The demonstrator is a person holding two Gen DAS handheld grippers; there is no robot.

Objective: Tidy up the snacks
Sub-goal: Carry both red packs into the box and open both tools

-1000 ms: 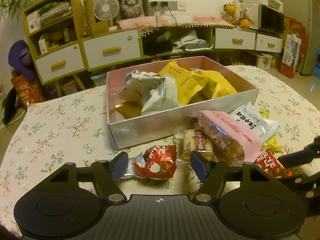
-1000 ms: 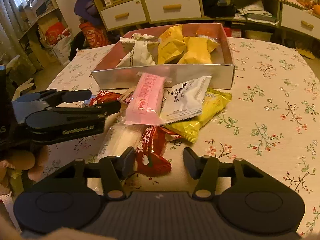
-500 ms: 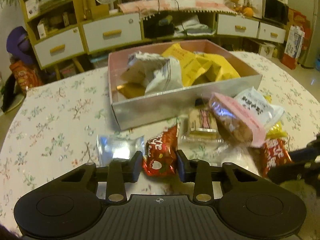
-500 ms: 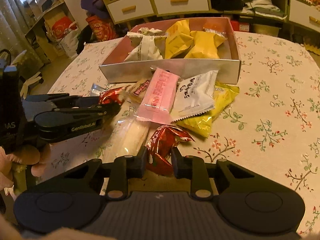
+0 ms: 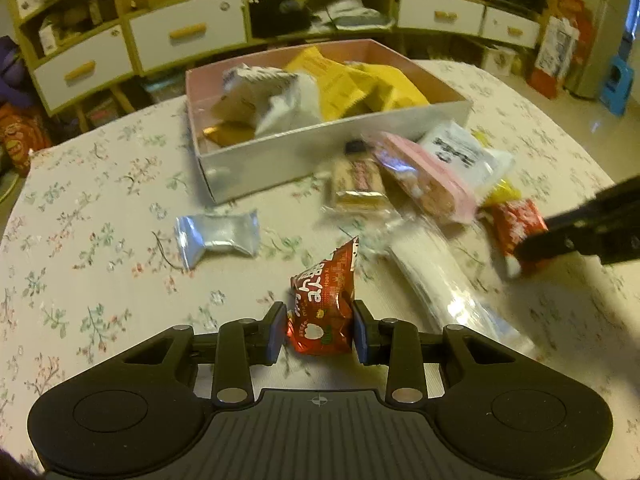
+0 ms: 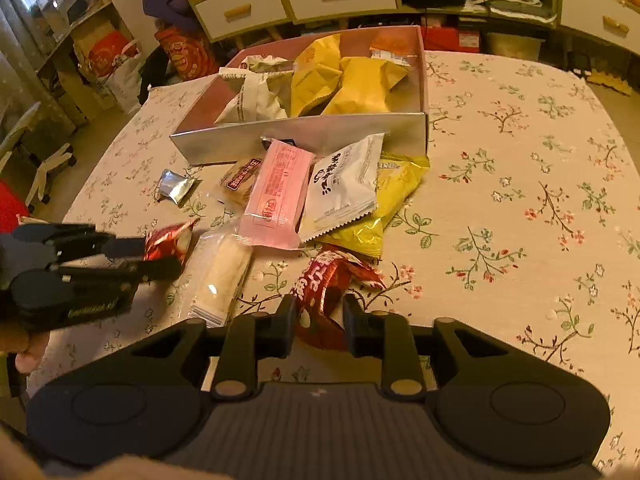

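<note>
My left gripper (image 5: 318,330) is shut on a red snack packet (image 5: 324,304) and holds it above the table; the same gripper (image 6: 160,258) and its red packet (image 6: 166,240) show at the left of the right wrist view. My right gripper (image 6: 319,320) is shut on another red snack packet (image 6: 326,296), also lifted; it shows at the right of the left wrist view (image 5: 516,232). The open pink box (image 5: 320,152) holds yellow and white packets. In front of it lie a pink packet (image 6: 278,196), a white packet (image 6: 346,184), a yellow bag (image 6: 396,192), a long clear white packet (image 6: 220,276) and a small brown bar (image 6: 242,180).
A silver wrapped sweet (image 5: 216,236) lies left of the pile on the floral tablecloth (image 6: 520,200). Cabinets with drawers (image 5: 184,36) stand beyond the table's far edge.
Both grippers closed on their red packets and have lifted them up and back from the pile. The silver sweet under the left packet is now uncovered.
</note>
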